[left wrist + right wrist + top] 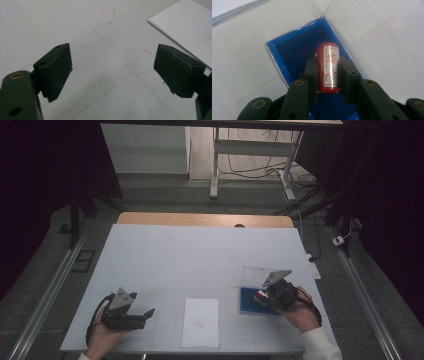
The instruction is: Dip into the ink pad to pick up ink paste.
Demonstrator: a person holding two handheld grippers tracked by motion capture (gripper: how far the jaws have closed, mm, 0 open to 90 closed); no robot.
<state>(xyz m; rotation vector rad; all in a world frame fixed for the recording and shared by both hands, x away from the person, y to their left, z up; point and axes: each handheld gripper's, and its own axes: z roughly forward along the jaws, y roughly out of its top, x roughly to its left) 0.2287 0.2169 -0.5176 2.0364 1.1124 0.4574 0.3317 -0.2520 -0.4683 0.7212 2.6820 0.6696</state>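
- Black jaws of the right tool rise closest to the lens in the right gripper view, pinching a red cylindrical stamp from both sides, just above a blue-lined stamp box.
- White surface: it is the largest thing and carries everything. Faint red smudges mark it in the left gripper view, so a stray touch of the stamp's inked face, if it is wet, would likely leave another stain.
- Clear lid of the box lies open beyond the blue tray. Swinging the right tool upward carelessly could knock it or drag the whole box.
- Sheet of paper lies near the front edge, between the two hands, with a small red print on it. It is loose; nothing pins it, so a press or a sideways pull could shift it and smear the mark.
- Blue tray walls stand close around the stamp; a tilted lift could catch the stamp on the rim and twist it in the grip.
- Left tool rests low near the surface, jaws spread wide with nothing between them, well apart from the box.
- Stamp: a smooth red barrel with a glossy white label bearing red characters. The round, slick body is held only at two narrow sides, so I judge it could roll or slip out if the squeeze slackens.
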